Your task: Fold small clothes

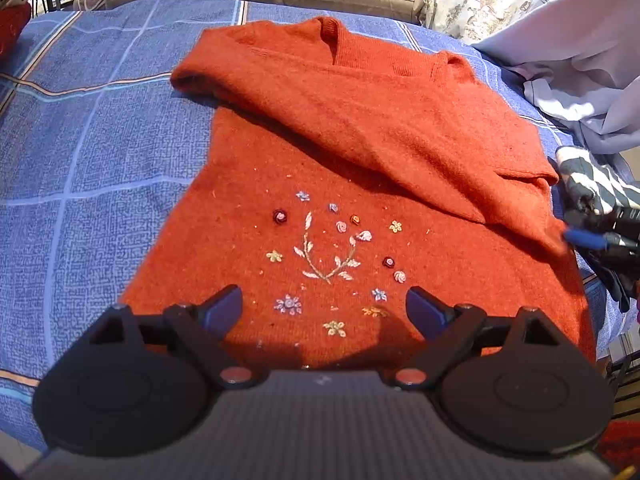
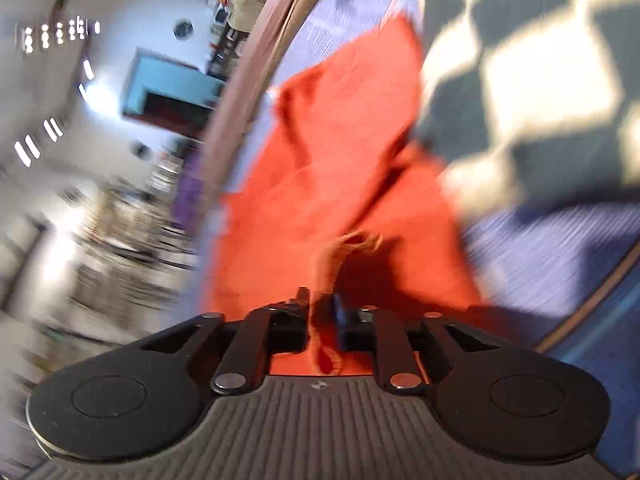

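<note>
Lying flat on a blue checked bedspread (image 1: 100, 128), an orange sweater (image 1: 320, 184) is seen from the left wrist view, neck (image 1: 330, 36) at the far end, hem nearest the camera. Embroidered flowers and a leafy sprig (image 1: 326, 258) are spread over the lower front. One sleeve (image 1: 360, 120) is laid diagonally across the chest, running from the far left shoulder down toward the right edge.

The left gripper (image 1: 324, 310) is held just above the hem; its jaws are spread wide, with nothing between them and no cloth pressed.

Further right, pale grey-blue fabric (image 1: 580, 60) is heaped at the bedspread's edge. Below it, a checkered sleeve (image 1: 592, 184) and the right gripper (image 1: 588, 238) are met at the sweater's right side, where the folded sleeve ends.

In the blurred right wrist view, the right gripper (image 2: 322, 312) is found with its jaws drawn close together, a fold of orange knit (image 2: 324, 340) caught between them. Whether the pads fully pinch it cannot be told with certainty through the blur, though the cloth appears gripped.
</note>
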{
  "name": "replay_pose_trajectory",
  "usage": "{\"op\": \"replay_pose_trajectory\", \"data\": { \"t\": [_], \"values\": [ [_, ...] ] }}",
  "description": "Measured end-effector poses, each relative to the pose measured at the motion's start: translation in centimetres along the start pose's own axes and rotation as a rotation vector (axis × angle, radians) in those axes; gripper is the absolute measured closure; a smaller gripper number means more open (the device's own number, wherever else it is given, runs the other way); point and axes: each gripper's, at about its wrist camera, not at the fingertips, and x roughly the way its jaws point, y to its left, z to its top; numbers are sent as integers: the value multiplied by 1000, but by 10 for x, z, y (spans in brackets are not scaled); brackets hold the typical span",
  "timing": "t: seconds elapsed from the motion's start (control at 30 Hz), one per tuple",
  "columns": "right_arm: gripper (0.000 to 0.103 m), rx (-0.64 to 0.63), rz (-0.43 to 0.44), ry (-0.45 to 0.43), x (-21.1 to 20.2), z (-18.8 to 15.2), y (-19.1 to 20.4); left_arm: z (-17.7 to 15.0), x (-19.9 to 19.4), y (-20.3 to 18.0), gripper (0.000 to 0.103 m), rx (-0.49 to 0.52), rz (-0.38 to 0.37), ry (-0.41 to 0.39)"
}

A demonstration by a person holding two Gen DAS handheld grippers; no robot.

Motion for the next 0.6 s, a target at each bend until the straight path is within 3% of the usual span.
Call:
{"op": "replay_pose_trajectory", "data": {
  "t": [0.03,0.07,0.13,0.2,0.3,0.37,0.43,0.5,0.53,0.6],
  "values": [
    [22,-128,-94,-19,-4,-4,7,0,-1,0,12,0,-1,0],
    [14,-259,-130,-64,-11,-12,15,-1,-1,0,11,-1,-1,0],
    [14,-477,-83,-124,-24,-26,28,-1,-1,0,11,-1,-1,2],
    [13,-735,-24,-119,-25,-41,49,-1,1,-2,11,1,3,7],
    [13,-1156,-71,-119,-13,-72,73,0,1,-5,11,8,4,3],
    [22,-1308,-99,-93,4,-78,77,0,-3,-7,10,14,0,-12],
    [30,-1382,-127,-38,25,-75,76,-2,-5,-7,10,17,3,-16],
    [53,-1425,-172,-34,35,-76,76,-3,-6,-4,9,16,15,-9],
    [92,-1426,-186,-15,37,-74,78,-4,-5,-2,9,14,22,-3],
    [98,-1349,-119,29,24,-63,90,-6,-5,4,9,3,33,2]
  ]
}}
